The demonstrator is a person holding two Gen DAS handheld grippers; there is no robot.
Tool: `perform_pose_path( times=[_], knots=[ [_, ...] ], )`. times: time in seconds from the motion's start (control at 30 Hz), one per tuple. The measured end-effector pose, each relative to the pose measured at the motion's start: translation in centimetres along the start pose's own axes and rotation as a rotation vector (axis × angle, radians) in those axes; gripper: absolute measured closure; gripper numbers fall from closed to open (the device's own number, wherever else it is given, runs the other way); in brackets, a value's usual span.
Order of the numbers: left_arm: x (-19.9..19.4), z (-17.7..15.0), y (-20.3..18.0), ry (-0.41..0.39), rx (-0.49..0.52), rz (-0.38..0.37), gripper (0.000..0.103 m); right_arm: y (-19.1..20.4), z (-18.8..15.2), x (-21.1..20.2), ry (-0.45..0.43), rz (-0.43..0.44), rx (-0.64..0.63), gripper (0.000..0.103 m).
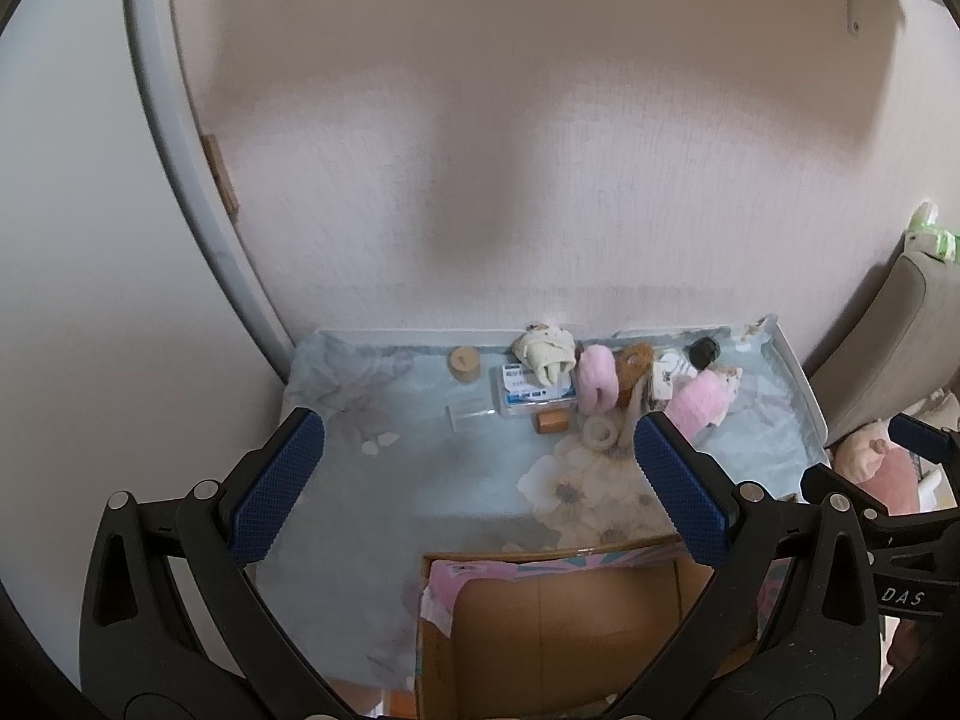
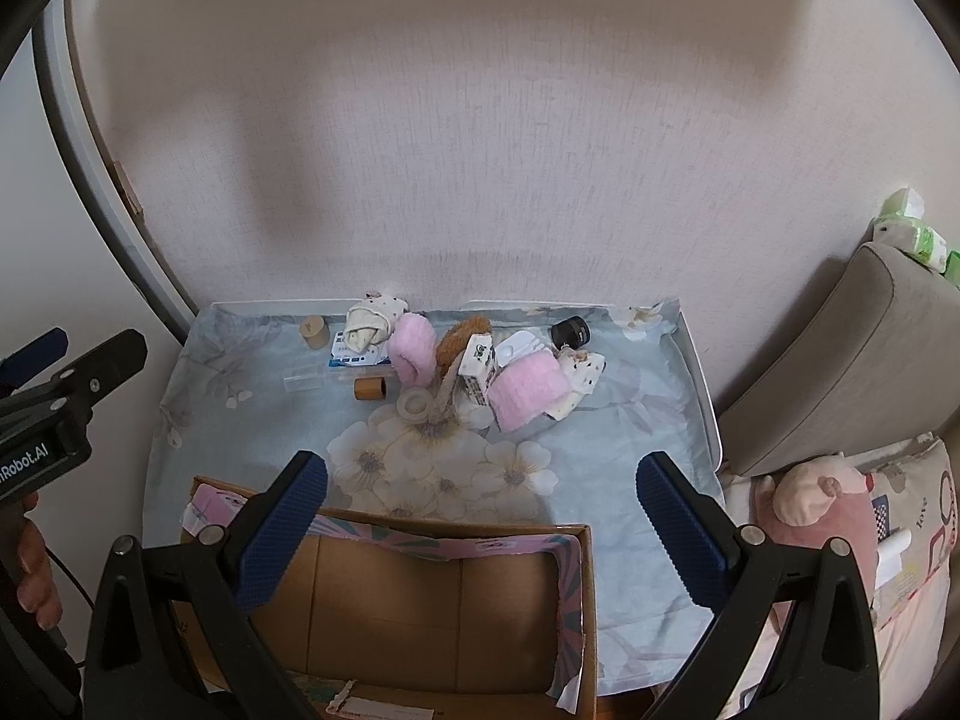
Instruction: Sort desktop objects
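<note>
Wall (image 2: 480, 150): pale, faintly textured; rises directly behind the table.
Door frame (image 1: 198, 192): grey-white, curved by the lens, left of the wall.
Cushion (image 2: 852, 360): grey-beige, upright, just right of the table's edge.
Plush toy (image 2: 804, 498): pink and cream, lying below the cushion.
Printed pillow (image 2: 918, 540): pale, red lettering, beside the plush toy.
Tissue packs (image 2: 912, 228): green and white, on top of the cushion.

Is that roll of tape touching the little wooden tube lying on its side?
Apart. In the right wrist view, bare cloth shows between the tape and the tube.
</note>
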State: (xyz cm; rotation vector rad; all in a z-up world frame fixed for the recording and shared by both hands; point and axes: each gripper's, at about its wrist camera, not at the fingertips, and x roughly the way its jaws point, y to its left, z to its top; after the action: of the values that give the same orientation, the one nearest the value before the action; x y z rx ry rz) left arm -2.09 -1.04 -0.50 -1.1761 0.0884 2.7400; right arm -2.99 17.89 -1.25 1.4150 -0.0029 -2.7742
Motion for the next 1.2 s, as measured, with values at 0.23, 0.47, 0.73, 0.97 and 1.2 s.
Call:
perform_pose_path(
  times=[0.23,0.47,0.73,0.97,1.2],
  knots=[
    [1.4,-0.4,0.2,0.049,0.112,-0.207,0.000,-0.4,-0.2,1.2,0.029,0.015,0.017,0.000],
    [4.4,0.5,2.5,0.084,0.105,-0.238,0.000,-1.7,0.3,3.3,0.073,0.021,0.042,0.000],
    [13.0,2.6,4.4,0.105,0.194,-0.275,0.003,-4.9,1.9,8.1,0.097,0.016,-0.008,0.000],
    [22.0,2.4,1.7,0.160,0.320,-0.331,0.015,-7.0,3.0,15.4,0.157,0.077,-0.113,0.000],
    [27.3,1.1,0.0,0.207,0.360,-0.350,0.019,-6.8,3.5,19.7,0.219,0.154,-0.133,0.002]
  ],
)
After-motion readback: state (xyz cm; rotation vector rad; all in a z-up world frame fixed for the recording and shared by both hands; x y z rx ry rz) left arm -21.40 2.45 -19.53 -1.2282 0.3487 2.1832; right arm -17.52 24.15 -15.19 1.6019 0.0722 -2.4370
